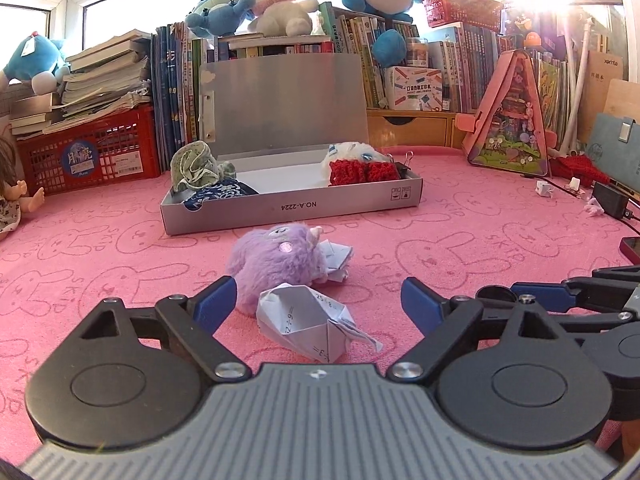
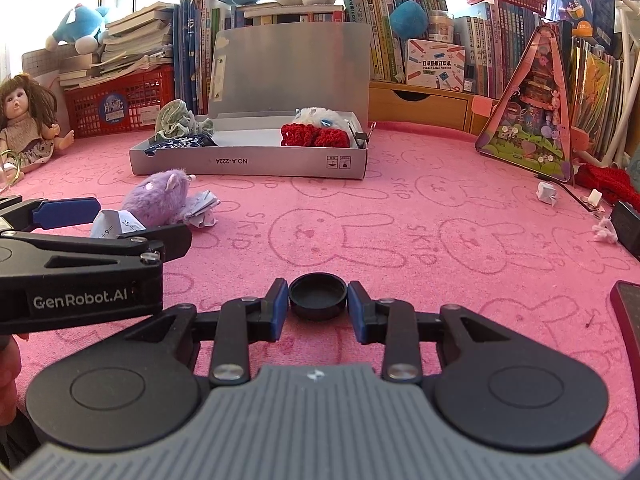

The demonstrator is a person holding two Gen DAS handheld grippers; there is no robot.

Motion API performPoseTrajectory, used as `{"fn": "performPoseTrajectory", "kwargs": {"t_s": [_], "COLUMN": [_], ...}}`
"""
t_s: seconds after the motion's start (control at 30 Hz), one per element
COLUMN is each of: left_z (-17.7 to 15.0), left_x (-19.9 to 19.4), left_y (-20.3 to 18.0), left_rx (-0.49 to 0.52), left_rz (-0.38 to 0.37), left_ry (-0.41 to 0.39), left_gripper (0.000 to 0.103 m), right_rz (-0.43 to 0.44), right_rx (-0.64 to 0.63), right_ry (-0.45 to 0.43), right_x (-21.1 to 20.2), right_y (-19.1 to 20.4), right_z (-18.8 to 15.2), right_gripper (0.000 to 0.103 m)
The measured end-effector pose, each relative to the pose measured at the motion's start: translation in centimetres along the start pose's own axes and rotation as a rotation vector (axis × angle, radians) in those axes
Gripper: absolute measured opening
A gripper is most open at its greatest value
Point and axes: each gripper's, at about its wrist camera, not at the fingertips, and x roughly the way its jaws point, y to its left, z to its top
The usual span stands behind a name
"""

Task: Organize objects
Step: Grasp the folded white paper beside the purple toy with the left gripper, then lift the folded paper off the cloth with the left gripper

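Observation:
My left gripper (image 1: 318, 302) stands open just above the pink bunny-print mat, its blue pads on either side of a folded paper piece (image 1: 316, 322) covered in sums, without touching it. A purple plush toy (image 1: 276, 260) lies just beyond, against a second crumpled paper (image 1: 336, 260). Further back is an open grey box (image 1: 292, 204) holding a green cloth (image 1: 194, 166), a blue patterned cloth (image 1: 222, 194), a white plush (image 1: 352, 154) and red knitted pieces (image 1: 362, 172). My right gripper (image 2: 318, 300) is shut on a small black round cap (image 2: 318, 294), low over the mat.
Behind the box are rows of books, a red crate (image 1: 92, 160) and plush toys. A doll (image 2: 28, 120) sits at the left. A pink triangular case (image 2: 536, 120) stands at the right, with small paper bits (image 2: 546, 192), a black adapter (image 1: 610, 200) and a red-edged device (image 2: 628, 320).

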Motion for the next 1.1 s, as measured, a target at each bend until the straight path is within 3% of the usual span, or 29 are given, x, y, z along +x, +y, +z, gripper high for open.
{"fn": "performPoseTrajectory", "kwargs": {"t_s": [0.57, 1.1], "left_z": [-1.4, -0.9], "left_x": [0.8, 0.4], "left_y": [1.5, 2.5], "left_rx": [-0.033, -0.094], "left_rz": [0.023, 0.057], "left_ry": [0.060, 0.068], "left_gripper": [0.066, 0.058], "right_rz": [0.037, 0.077], "right_rx": [-0.030, -0.030], "right_ry": [0.010, 0.002], "right_x": [1.0, 0.9], "right_y": [2.2, 3.6], "right_z": [0.8, 1.6], "right_gripper": [0.039, 0.039]}}
